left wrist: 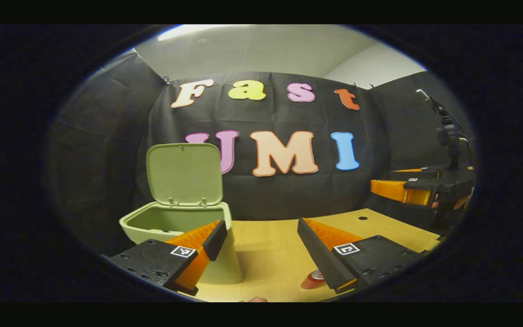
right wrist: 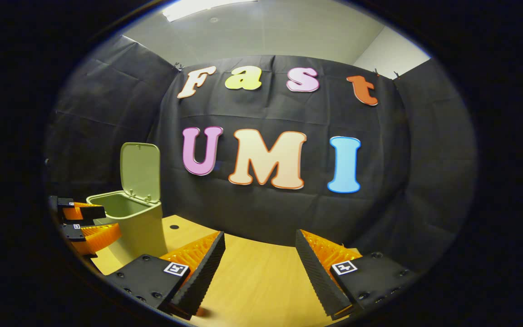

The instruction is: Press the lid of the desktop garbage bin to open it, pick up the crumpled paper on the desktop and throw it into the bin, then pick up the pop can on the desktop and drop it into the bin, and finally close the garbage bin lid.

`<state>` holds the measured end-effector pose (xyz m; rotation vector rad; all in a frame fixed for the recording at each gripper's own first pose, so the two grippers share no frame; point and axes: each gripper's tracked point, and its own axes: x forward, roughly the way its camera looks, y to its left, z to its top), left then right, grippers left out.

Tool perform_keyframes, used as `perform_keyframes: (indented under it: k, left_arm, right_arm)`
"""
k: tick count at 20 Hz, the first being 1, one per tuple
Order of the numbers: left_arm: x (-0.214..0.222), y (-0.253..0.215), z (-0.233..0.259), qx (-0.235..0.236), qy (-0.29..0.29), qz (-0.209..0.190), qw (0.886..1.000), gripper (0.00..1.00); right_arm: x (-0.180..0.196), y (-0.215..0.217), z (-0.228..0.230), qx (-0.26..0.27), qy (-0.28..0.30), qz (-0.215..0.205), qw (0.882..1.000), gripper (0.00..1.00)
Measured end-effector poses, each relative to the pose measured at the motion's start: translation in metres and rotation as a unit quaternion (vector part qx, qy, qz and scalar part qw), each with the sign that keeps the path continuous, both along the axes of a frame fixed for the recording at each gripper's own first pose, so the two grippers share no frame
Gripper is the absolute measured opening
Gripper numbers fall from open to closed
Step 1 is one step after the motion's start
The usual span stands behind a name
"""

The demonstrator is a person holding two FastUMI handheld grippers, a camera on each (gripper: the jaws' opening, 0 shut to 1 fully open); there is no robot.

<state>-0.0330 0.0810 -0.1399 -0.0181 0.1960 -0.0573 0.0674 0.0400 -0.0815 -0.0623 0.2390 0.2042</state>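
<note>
Both tools, left and right, gape empty over the wooden worktop; the bin, lid raised, stands beside the left tool.

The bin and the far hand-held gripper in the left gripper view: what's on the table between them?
Just bare tabletop between bin and right hand-held gripper.

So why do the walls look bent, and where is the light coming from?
Left gripper view: the fisheye lens bows the booth wall; a ceiling light glares at top. Right gripper view: same bulging, with a bright ceiling panel overhead and the bin leaning near the edge.
</note>
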Motion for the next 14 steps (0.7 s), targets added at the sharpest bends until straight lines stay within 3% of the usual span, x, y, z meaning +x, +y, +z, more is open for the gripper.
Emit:
perform_keyframes:
  k: [4,5,9,14]
  left_arm:
    - [0.01,-0.035,-0.034,-0.004,0.029,-0.015,0.999,0.95]
    - [0.011,-0.042,-0.042,-0.006,0.036,-0.017,0.999,0.99]
    - [0.007,-0.075,-0.089,-0.007,0.075,-0.023,0.997,0.95]
    - [-0.02,-0.102,-0.152,-0.018,0.139,-0.007,0.99,0.95]
  right_arm:
    - [-0.006,-0.073,-0.012,-0.006,0.021,-0.049,0.999,0.98]
    - [-0.008,-0.083,-0.016,-0.006,0.031,-0.052,0.998,0.98]
    - [-0.015,-0.126,-0.024,-0.015,0.05,-0.07,0.996,0.98]
    - [-0.022,-0.149,-0.037,-0.038,0.07,-0.053,0.995,0.98]
